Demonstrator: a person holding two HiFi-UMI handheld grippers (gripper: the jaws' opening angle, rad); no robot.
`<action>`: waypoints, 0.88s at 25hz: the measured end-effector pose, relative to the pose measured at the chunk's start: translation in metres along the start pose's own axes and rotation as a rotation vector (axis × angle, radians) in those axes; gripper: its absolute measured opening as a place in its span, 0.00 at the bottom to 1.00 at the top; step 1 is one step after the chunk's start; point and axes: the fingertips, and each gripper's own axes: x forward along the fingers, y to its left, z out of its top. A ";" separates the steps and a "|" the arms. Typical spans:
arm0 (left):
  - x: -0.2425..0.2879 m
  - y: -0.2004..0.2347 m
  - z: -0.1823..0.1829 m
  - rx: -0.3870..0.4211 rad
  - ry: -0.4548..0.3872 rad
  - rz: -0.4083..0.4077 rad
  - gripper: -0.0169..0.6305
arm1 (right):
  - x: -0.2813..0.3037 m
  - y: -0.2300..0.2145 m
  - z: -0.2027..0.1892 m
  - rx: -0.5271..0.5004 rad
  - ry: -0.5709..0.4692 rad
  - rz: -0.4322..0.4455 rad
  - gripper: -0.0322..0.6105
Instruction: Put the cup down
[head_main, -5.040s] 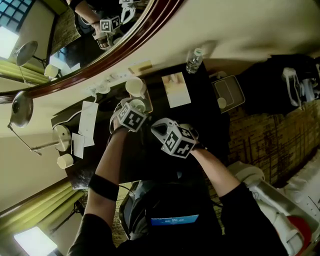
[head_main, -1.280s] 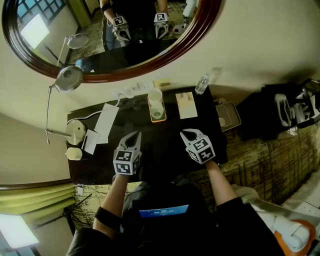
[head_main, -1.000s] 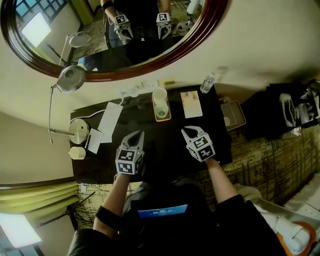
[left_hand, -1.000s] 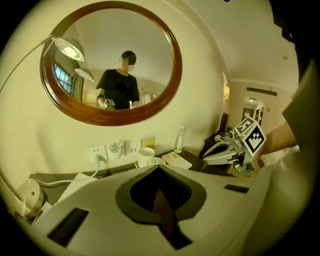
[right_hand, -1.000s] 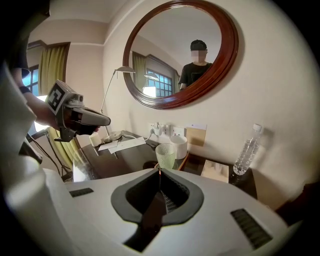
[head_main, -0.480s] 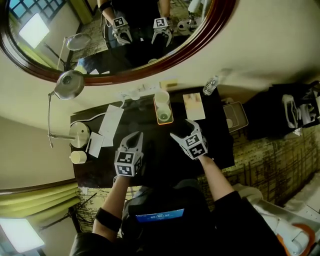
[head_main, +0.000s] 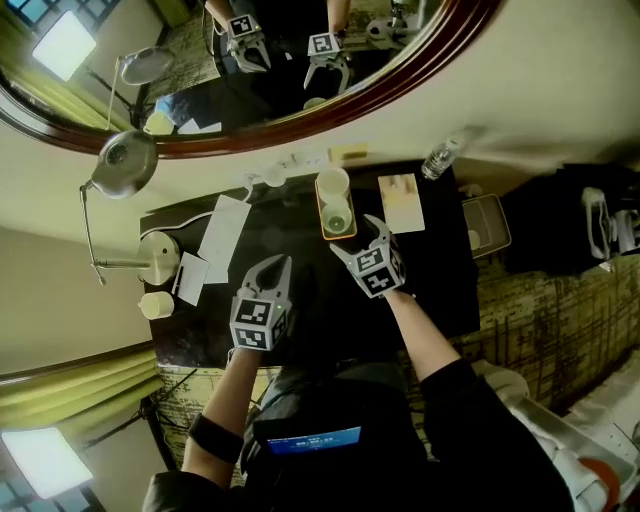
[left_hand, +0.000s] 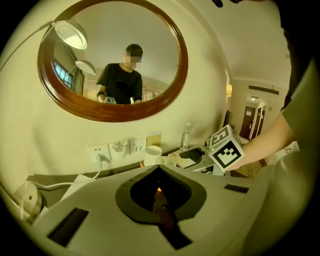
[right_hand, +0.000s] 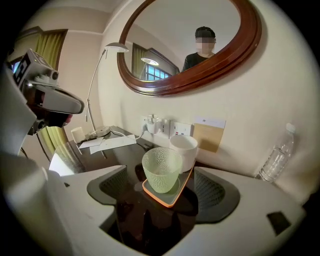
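Two cups: green glass cup (right_hand: 161, 169) and white cup (right_hand: 184, 149), both upright on one orange-rimmed tray (right_hand: 172, 198) at the far middle of the dark desk (head_main: 300, 262), near the wall.
Task cup: taking the green one as it. It's at the near end of the tray, just beside the white cup; touching or not, can't tell.
Axis: vertical, mouth up, standing on its base.
Direction from right gripper (head_main: 360, 243): straight ahead on the far side, centred in the gap between the jaws; pads clear of the glass on both sides.
Right jaws: wide apart, have just been opening, holding nothing.
Left gripper (head_main: 279, 268): jaws together, nothing in them, near-left of the tray, well apart from the cup.
Nearer hand: right, clearly.
Next move (guess): right goes straight forward so the jaws bracket the cup wall, then closes. The white cup right behind leaves little room for overshoot.
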 end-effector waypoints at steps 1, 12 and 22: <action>0.002 -0.001 -0.001 0.002 0.007 -0.003 0.03 | 0.006 -0.001 0.001 -0.002 -0.005 -0.005 0.75; 0.012 -0.007 -0.009 0.018 0.043 -0.033 0.03 | 0.050 -0.007 0.005 -0.010 -0.090 -0.089 0.75; 0.003 -0.004 -0.028 -0.005 0.058 -0.010 0.03 | 0.056 -0.001 0.002 -0.029 -0.092 -0.054 0.64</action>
